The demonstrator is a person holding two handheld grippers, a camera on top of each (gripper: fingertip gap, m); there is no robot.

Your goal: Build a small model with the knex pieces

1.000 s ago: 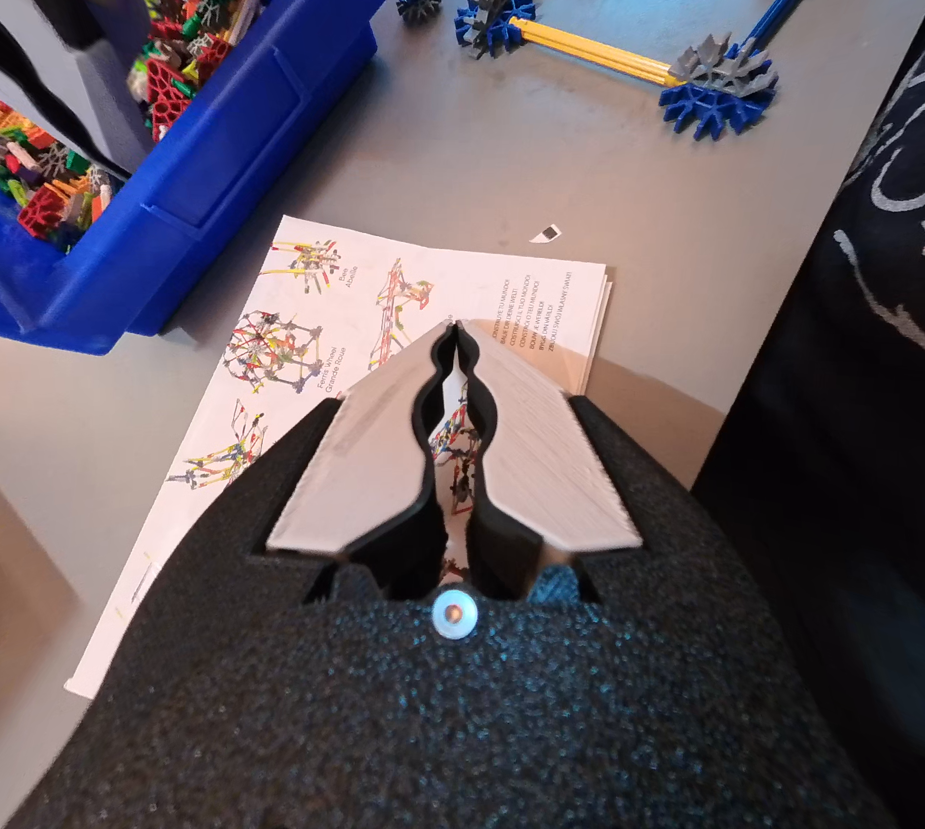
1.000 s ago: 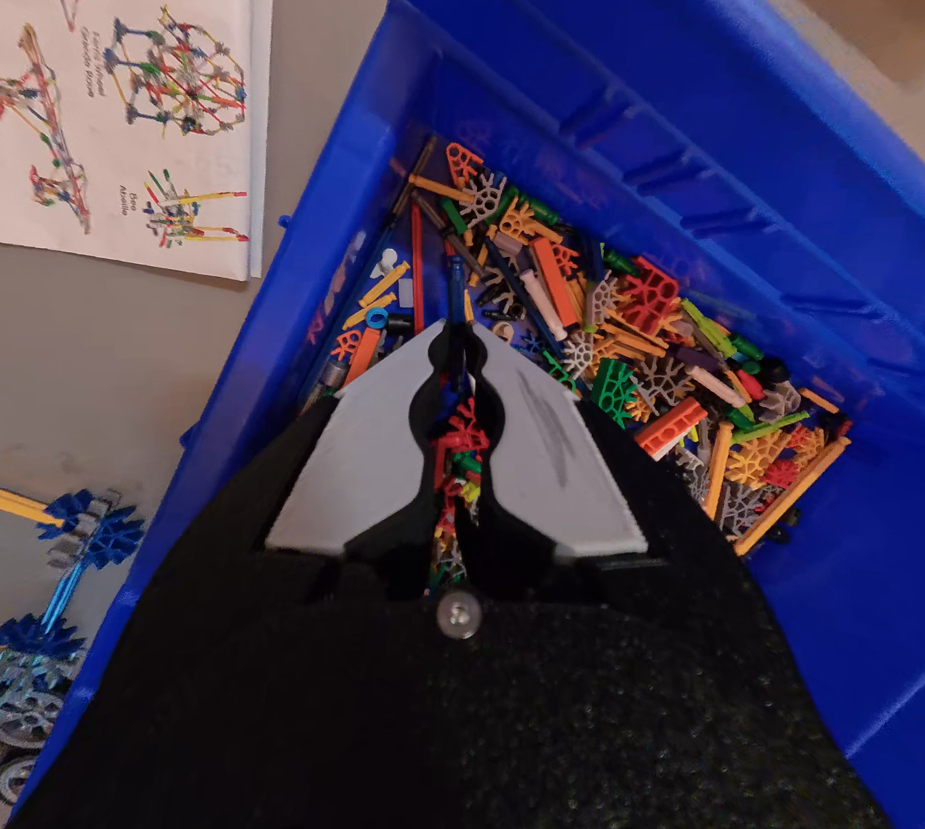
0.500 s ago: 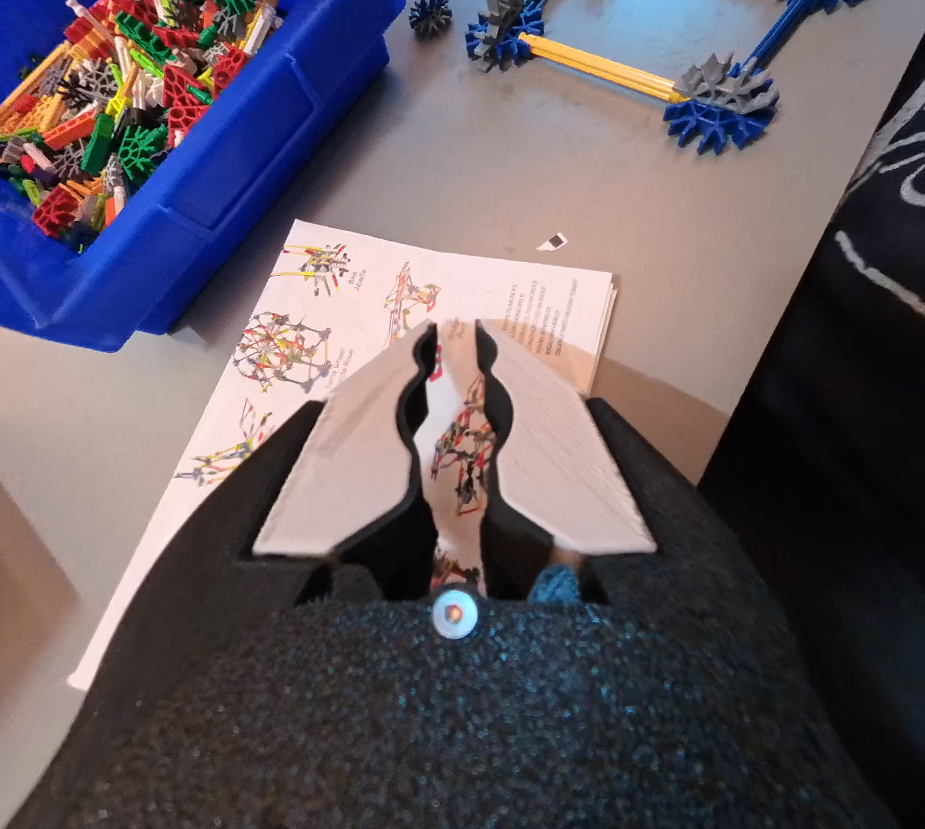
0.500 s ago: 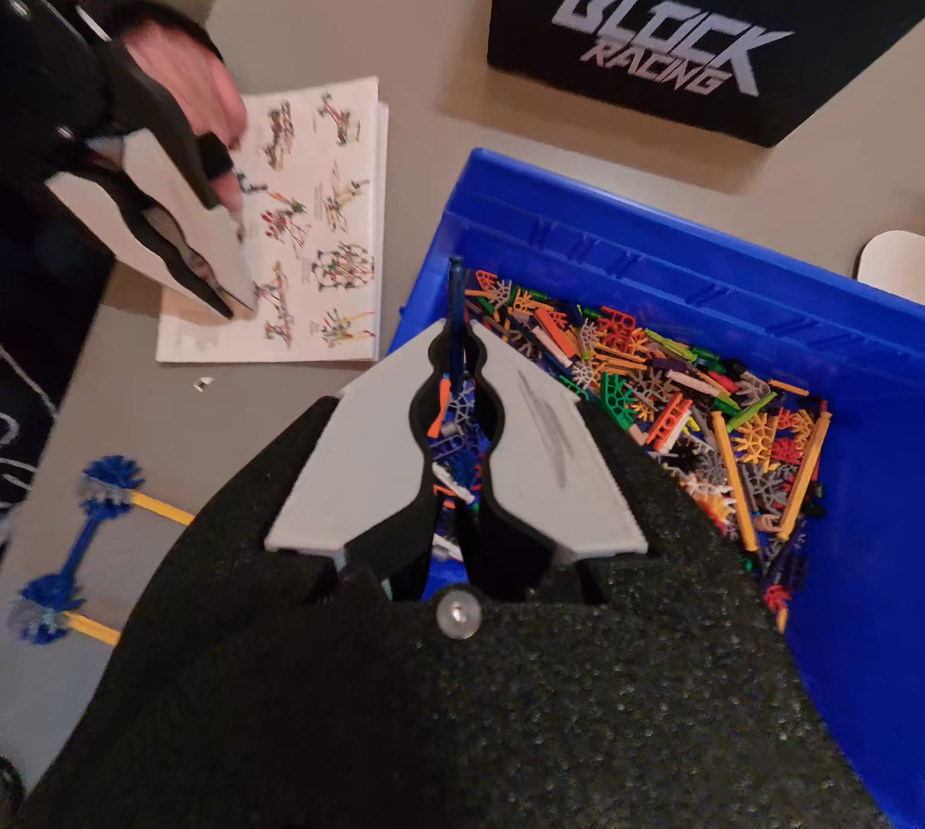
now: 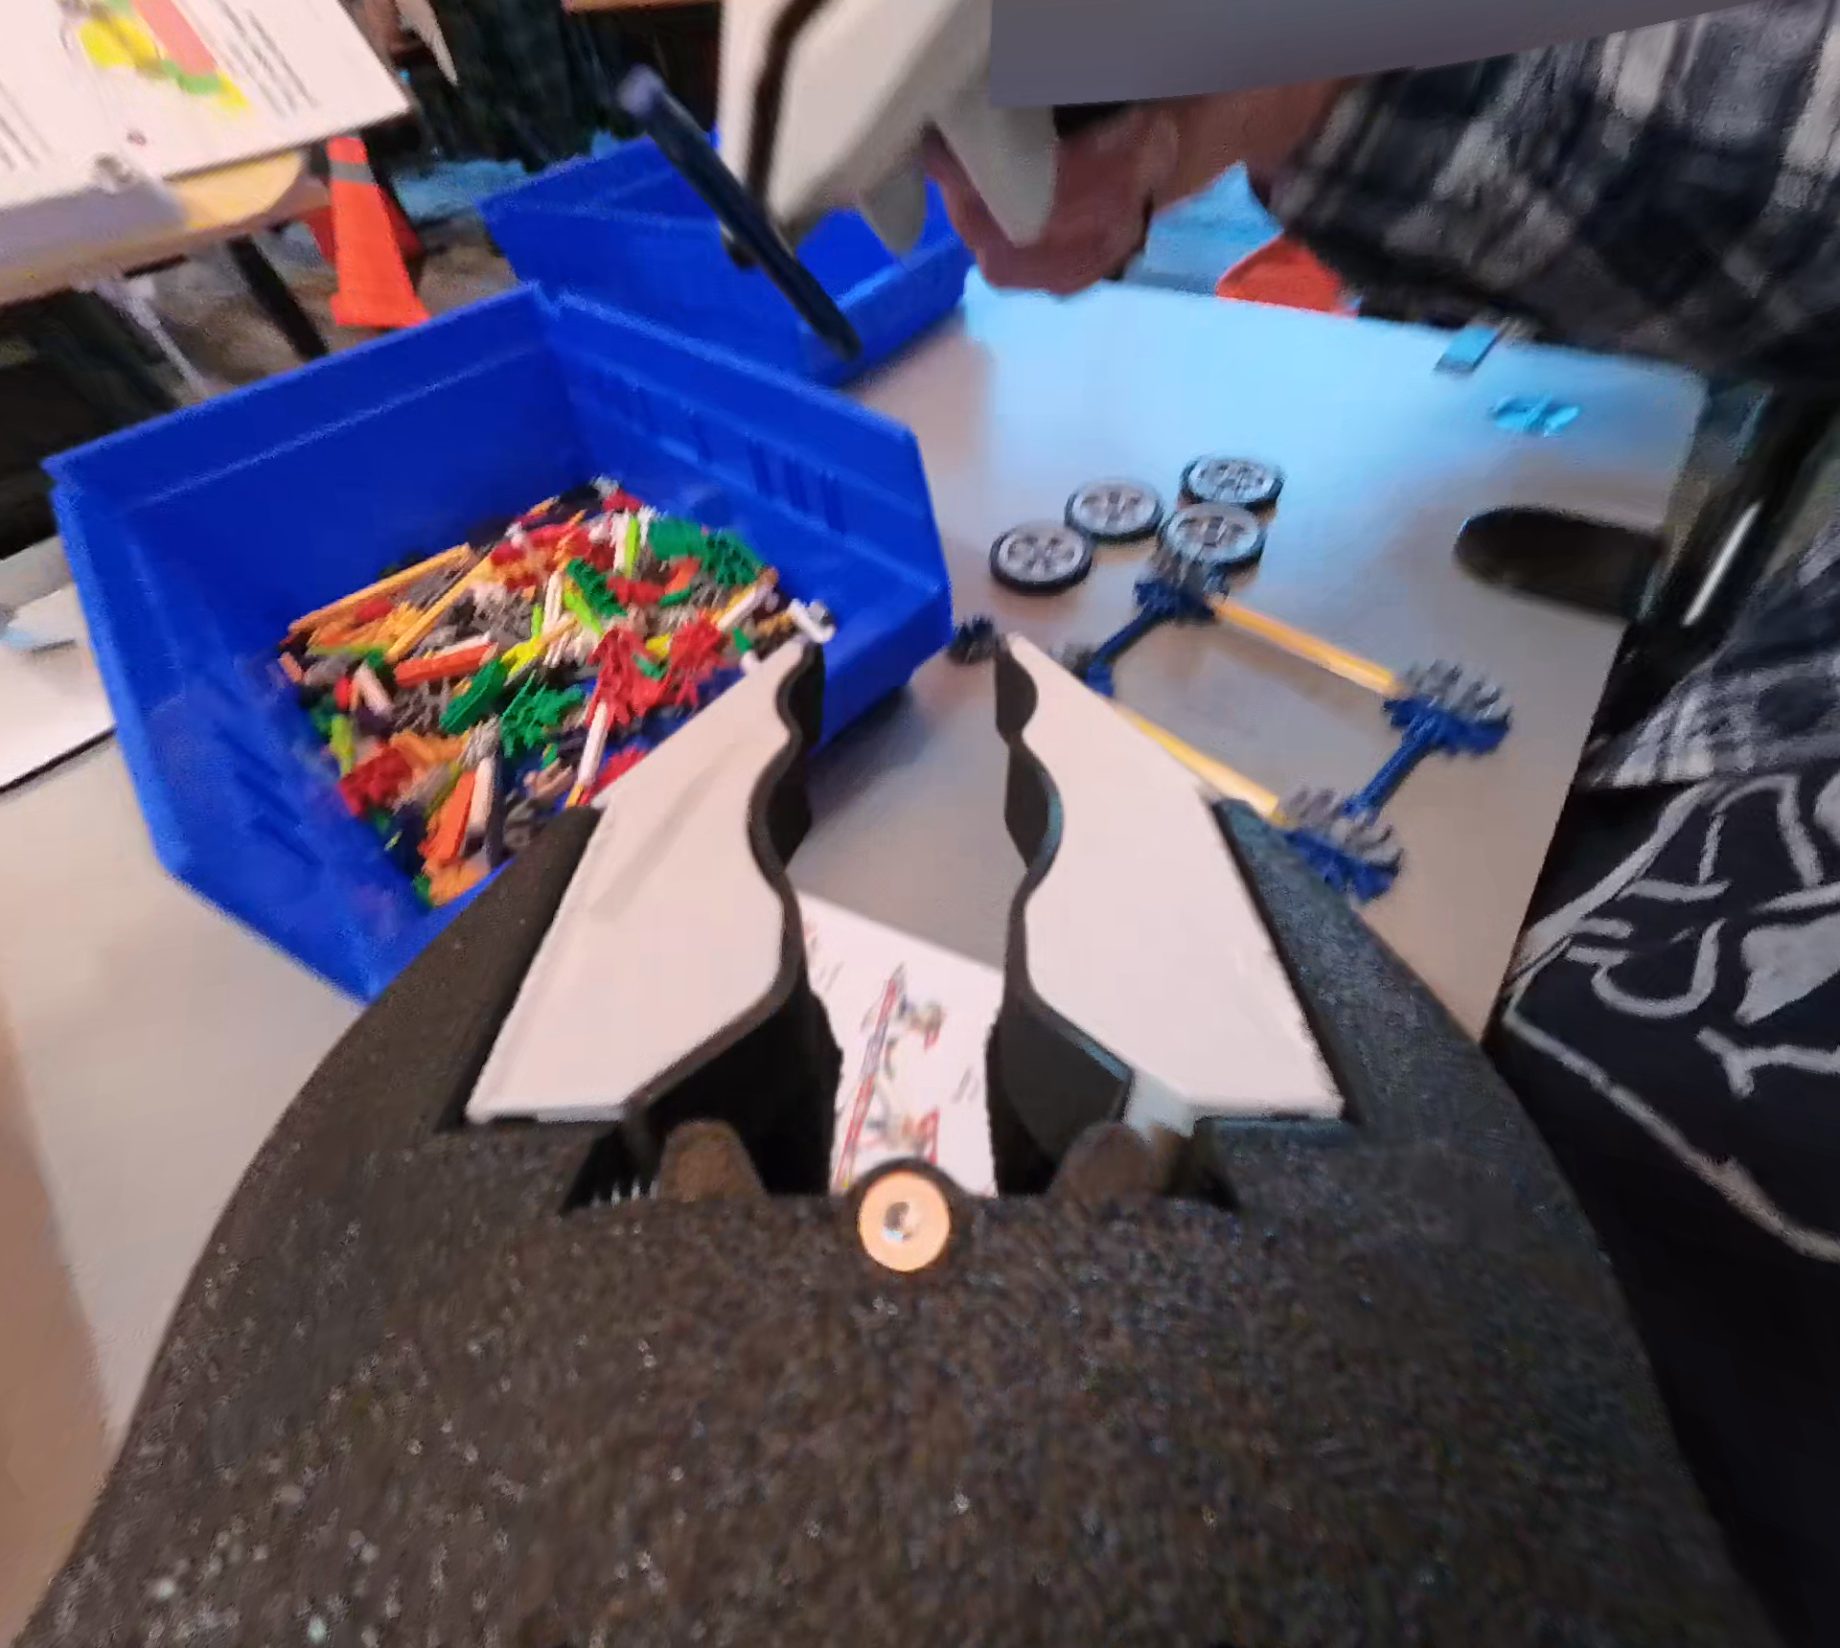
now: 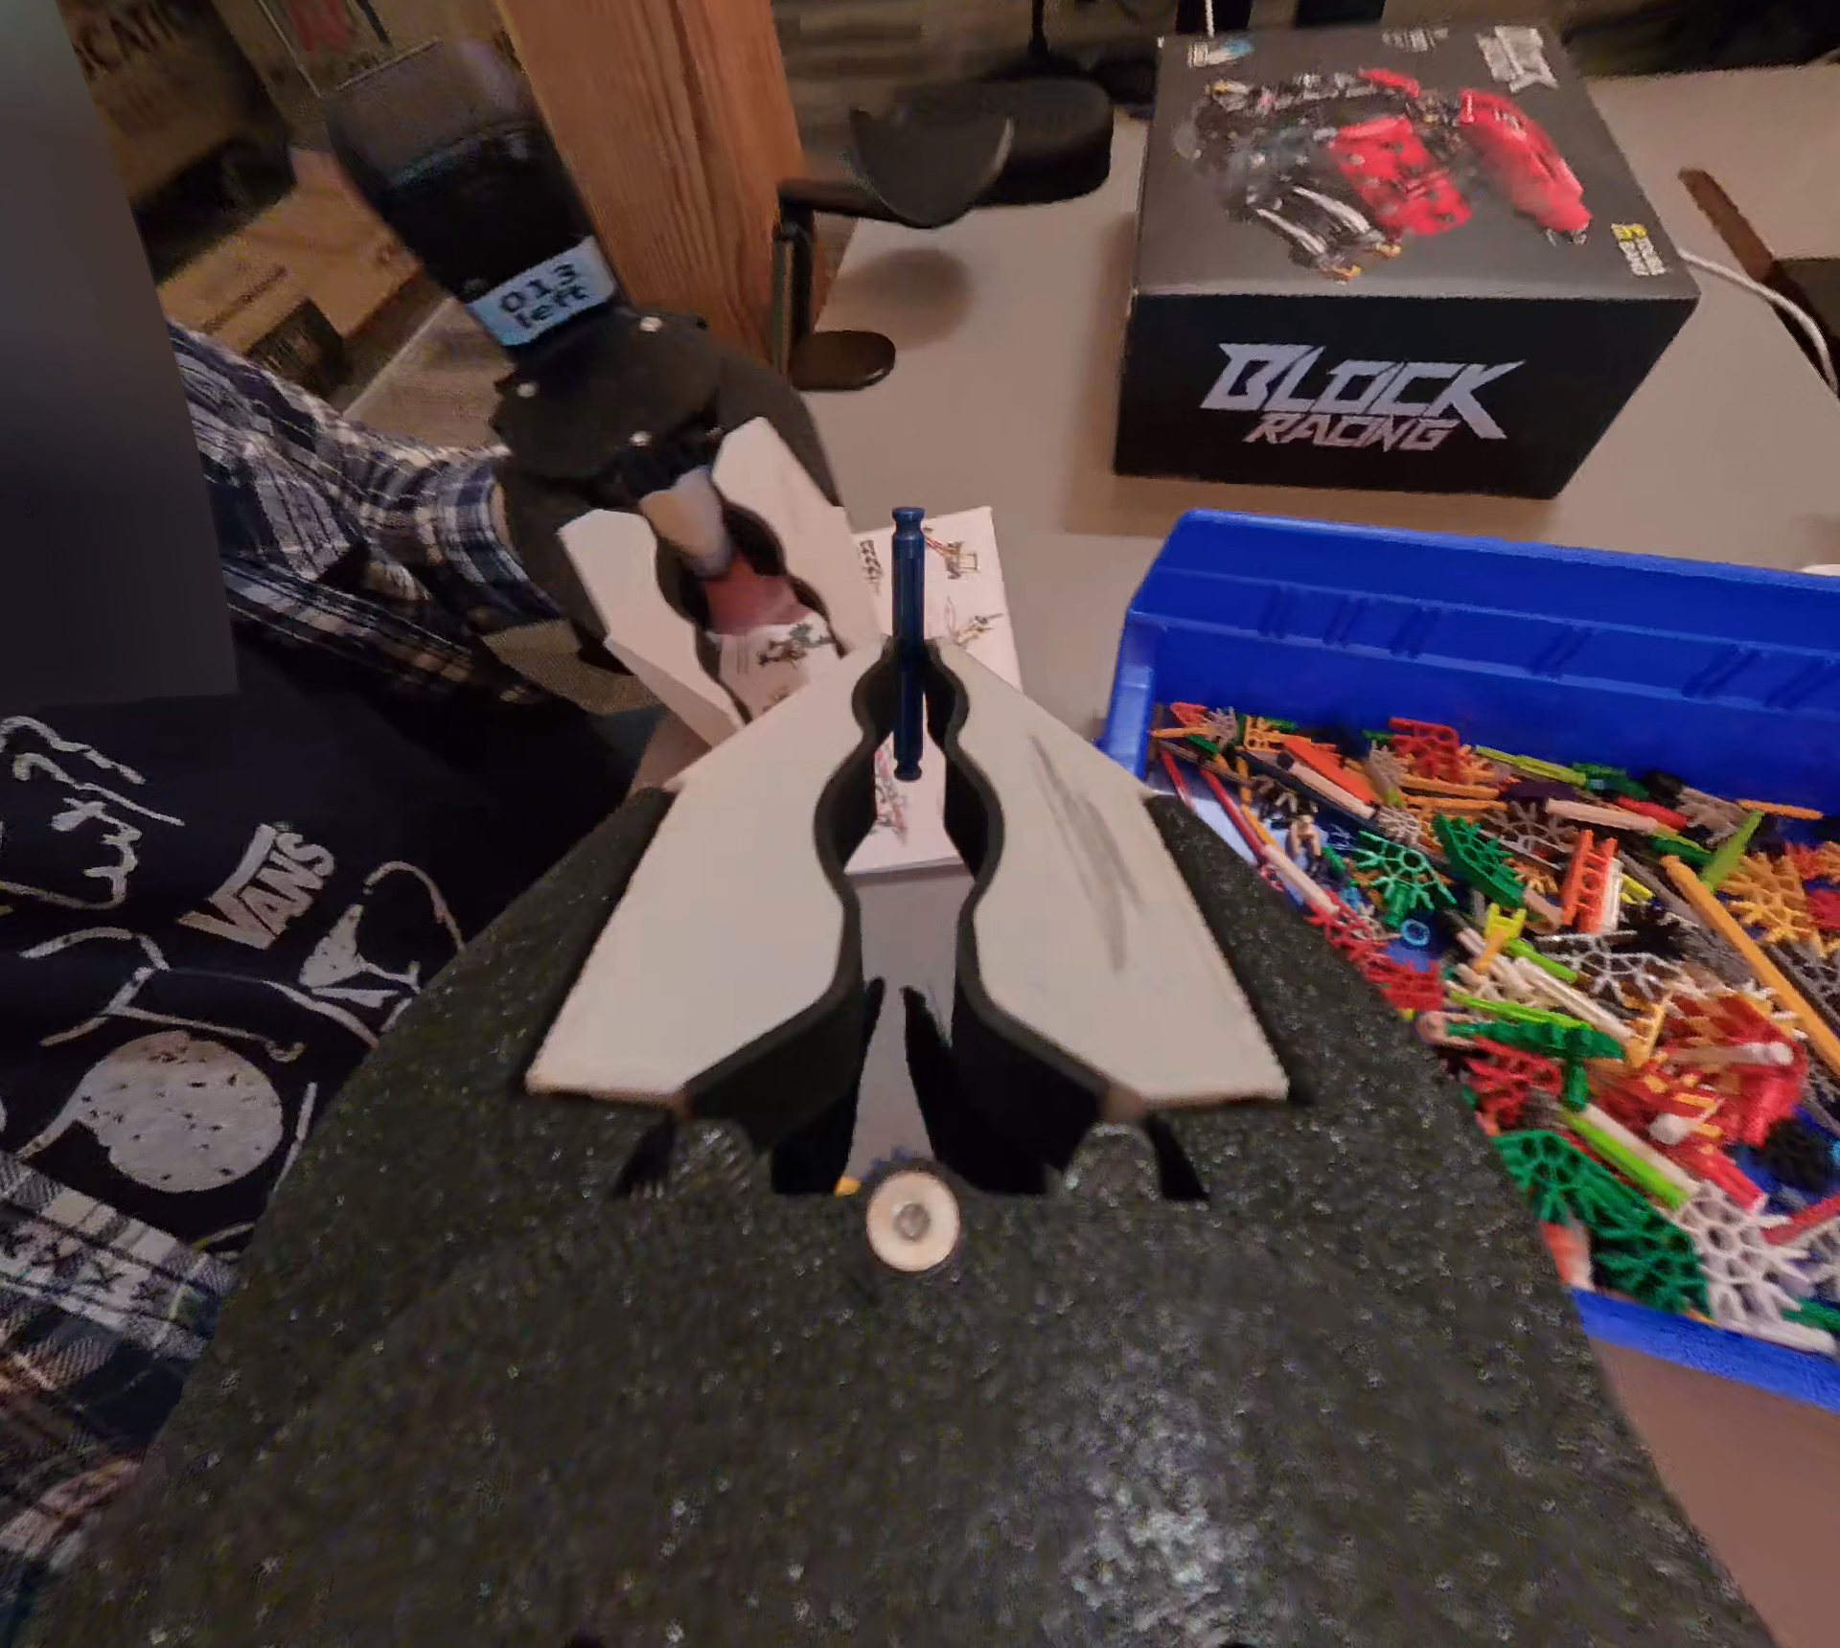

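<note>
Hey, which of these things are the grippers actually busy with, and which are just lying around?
In hand or nearest: right gripper shut on blue rod; left gripper open, over booklet.
Lying about: blue bin of pieces, four wheels, rod frame, black box.

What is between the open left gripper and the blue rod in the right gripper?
Nothing visible. The left gripper, open, hovers above the booklet; the blue rod stands upright in the shut right gripper, beside the blue bin, with only air between them.
</note>
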